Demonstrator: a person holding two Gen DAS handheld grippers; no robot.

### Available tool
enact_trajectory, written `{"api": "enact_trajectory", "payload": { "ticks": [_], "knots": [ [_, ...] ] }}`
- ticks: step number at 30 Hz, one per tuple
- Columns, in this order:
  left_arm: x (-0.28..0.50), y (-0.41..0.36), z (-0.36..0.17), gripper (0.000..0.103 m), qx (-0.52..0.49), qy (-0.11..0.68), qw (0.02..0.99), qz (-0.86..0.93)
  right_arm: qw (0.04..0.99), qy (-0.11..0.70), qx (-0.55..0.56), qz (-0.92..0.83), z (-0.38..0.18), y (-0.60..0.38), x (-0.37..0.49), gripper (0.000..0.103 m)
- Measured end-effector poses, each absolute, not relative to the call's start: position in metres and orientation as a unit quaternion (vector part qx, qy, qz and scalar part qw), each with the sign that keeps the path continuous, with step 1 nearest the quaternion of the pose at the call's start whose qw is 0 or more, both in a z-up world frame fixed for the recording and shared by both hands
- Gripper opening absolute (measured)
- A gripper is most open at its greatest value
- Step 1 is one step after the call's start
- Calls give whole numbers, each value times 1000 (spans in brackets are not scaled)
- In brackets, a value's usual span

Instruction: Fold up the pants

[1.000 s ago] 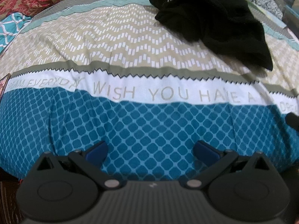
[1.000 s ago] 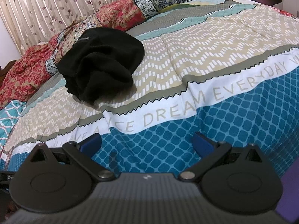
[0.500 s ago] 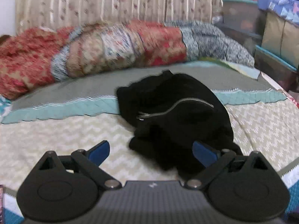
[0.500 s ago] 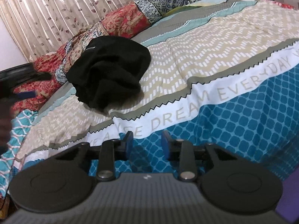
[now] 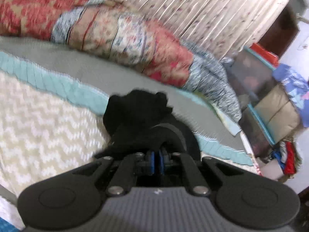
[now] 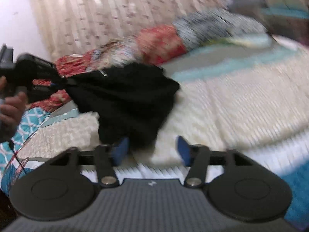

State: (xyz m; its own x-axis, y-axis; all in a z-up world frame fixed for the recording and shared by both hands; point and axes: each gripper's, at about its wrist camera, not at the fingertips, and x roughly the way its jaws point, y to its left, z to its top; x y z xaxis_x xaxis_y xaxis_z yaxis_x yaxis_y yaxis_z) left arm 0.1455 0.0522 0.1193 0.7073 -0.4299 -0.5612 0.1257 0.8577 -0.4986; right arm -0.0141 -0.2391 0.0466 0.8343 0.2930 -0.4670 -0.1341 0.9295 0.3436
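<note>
A bed (image 5: 48, 135) is seen covered by a bedspread (image 6: 241, 100) banded in cream zigzag, pale aqua, grey and, at the near edge, white and deep blue. Along the far side of the bed a rolled quilt (image 5: 123, 36) in red, beige and grey-blue patches is laid. Behind it, a pleated cream curtain (image 5: 212, 9) with small leaf prints is hung and is lit brightly from behind. A plain pale wall (image 6: 17, 19) is seen at far left. To the right of the bed, storage boxes (image 5: 270, 100) with teal edges are stacked, with folded cloths piled on them.
</note>
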Motion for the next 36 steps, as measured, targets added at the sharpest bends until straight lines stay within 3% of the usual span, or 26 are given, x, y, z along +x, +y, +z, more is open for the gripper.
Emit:
{"api": "enact_trajectory", "payload": {
  "ticks": [3, 5, 6, 7, 8, 9, 11, 13, 14, 18, 20, 22, 24, 25, 27, 29, 30, 31, 33, 36],
  "knots": [
    [140, 31, 135, 5, -191, 349, 898, -189, 958, 213, 114, 151, 64, -197, 18, 98],
    [135, 12, 143, 5, -193, 345, 890, -227, 959, 207, 80, 174, 68, -166, 44, 98],
    [130, 3, 150, 5, -189, 340, 887, -249, 960, 205, 64, 177, 68, -155, 54, 92],
    [124, -6, 158, 5, -179, 333, 885, -271, 965, 194, 45, 173, 68, -145, 64, 80],
    [118, -16, 164, 6, -157, 327, 886, -289, 968, 186, 33, 164, 69, -144, 71, 38],
    [116, -21, 167, 8, -138, 324, 889, -294, 970, 185, 29, 154, 73, -148, 78, 5],
    [112, -18, 173, 15, -122, 313, 894, -297, 978, 166, 72, 106, 90, -187, 88, 4],
    [111, -4, 175, 37, -131, 285, 907, -279, 986, 130, 104, 15, 110, -248, 89, 4],
    [113, 5, 173, 42, -132, 271, 920, -252, 984, 127, 124, -20, 115, -277, 89, 4],
    [145, 27, 136, 45, -159, 316, 921, -162, 953, 136, 185, -198, 108, -401, 76, 5],
    [170, 27, 102, 55, -173, 366, 905, -126, 937, 163, 193, -242, 93, -435, 66, 11],
    [189, 24, 68, 75, -182, 415, 886, -99, 920, 198, 211, -265, 76, -457, 56, 21],
    [208, 22, 38, 87, -211, 461, 856, -97, 900, 227, 244, -282, 50, -471, 40, 42],
    [218, 23, 22, 89, -250, 484, 833, -97, 892, 233, 261, -286, 39, -473, 37, 46],
    [231, 30, -1, 89, -344, 510, 781, -104, 879, 230, 315, -275, 22, -474, 19, 59],
    [232, 33, -16, 78, -405, 514, 748, -111, 868, 217, 355, -270, 21, -468, 9, 62],
    [235, 28, -18, 43, -407, 515, 744, -121, 865, 214, 368, -266, 16, -466, 5, 64],
    [235, 24, -19, 18, -396, 518, 747, -133, 866, 215, 371, -259, 20, -457, 4, 64],
    [235, 19, -11, 17, -369, 515, 763, -133, 875, 231, 349, -243, 29, -441, 17, 64],
    [217, 38, 33, 16, -346, 450, 809, -153, 887, 223, 326, -241, 46, -429, 27, 63]
  ]
}}
